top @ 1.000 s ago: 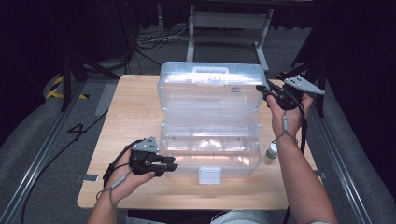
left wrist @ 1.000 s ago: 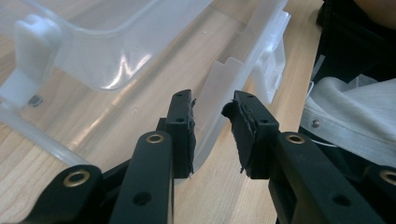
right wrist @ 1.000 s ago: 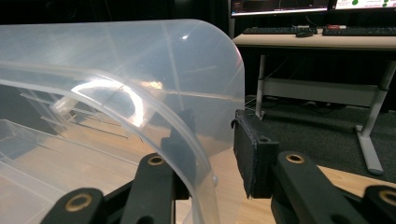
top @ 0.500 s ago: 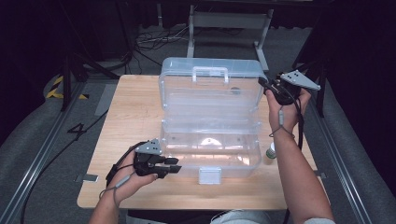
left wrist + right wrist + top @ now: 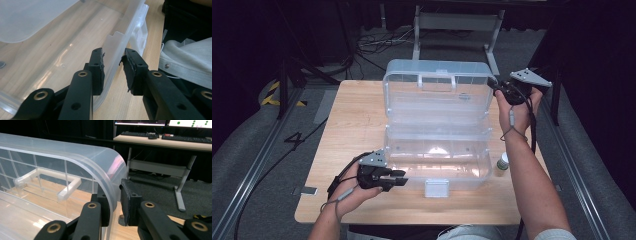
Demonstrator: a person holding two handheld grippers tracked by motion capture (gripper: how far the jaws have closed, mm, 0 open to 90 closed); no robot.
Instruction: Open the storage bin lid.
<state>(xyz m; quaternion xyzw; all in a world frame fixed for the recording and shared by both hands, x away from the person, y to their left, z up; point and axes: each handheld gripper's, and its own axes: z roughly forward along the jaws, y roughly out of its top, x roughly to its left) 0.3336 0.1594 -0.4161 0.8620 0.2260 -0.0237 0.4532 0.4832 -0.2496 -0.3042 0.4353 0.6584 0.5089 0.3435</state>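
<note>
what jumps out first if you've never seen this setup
A big clear plastic box sits mid-table with its lid swung up and open. The right gripper straddles the lid's right edge, while the left gripper straddles the box's front wall near its left corner, jaws parted on either side. A small green-capped bottle stands on the wooden table just right of the box.

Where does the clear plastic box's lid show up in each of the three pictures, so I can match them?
High view: the lid stands raised at top centre, its right edge between the right gripper's jaws.
Left gripper view: a pale corner of the lid lies at upper left.
Right gripper view: the lid curves across the left half, its edge between the jaws.
Shared landmark: the wooden table.
</note>
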